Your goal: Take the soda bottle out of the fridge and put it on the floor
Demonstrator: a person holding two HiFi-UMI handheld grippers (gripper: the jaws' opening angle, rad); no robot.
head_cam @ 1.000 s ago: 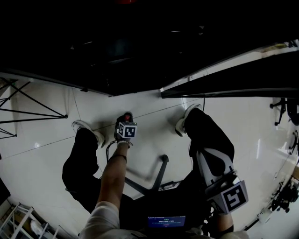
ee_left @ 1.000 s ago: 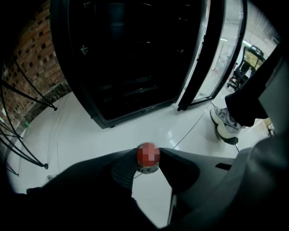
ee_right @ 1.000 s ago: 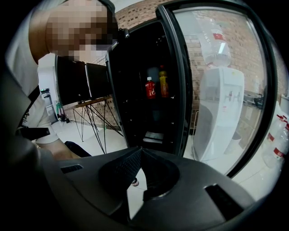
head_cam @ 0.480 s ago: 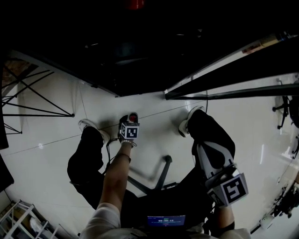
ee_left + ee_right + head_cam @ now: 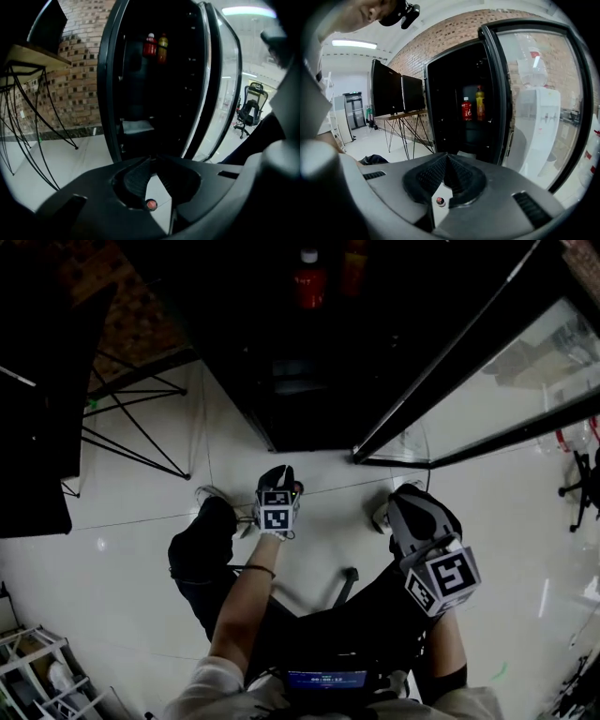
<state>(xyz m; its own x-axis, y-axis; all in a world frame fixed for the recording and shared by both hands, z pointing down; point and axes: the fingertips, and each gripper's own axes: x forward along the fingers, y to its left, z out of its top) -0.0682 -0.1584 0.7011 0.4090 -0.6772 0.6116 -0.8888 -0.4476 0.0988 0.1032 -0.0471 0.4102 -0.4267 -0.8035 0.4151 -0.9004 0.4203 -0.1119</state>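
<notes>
The black fridge (image 5: 281, 381) stands open. On a shelf inside are a red soda bottle (image 5: 309, 282) (image 5: 150, 45) (image 5: 466, 108) and a yellow one (image 5: 354, 266) (image 5: 162, 47) (image 5: 480, 104) beside it. My left gripper (image 5: 279, 474) (image 5: 151, 160) hovers low over the white floor in front of the fridge. Its jaws are closing, the tips nearly together, with nothing between them. My right gripper (image 5: 401, 502) (image 5: 447, 156) is held to the right near the door's foot, shut and empty. Both point at the fridge from well short of the bottles.
The glass fridge door (image 5: 459, 352) swings out to the right, a water dispenser (image 5: 539, 122) behind it. A table on thin black legs (image 5: 131, 418) with monitors (image 5: 389, 93) stands left. A person's legs and a chair base (image 5: 342, 587) lie below; an office chair (image 5: 252, 101) is far right.
The head view has tilted up, bringing the fridge's inside and both bottles into sight. The left gripper drifted slightly right; a red spot at its tip no longer shows. The right gripper rose.
</notes>
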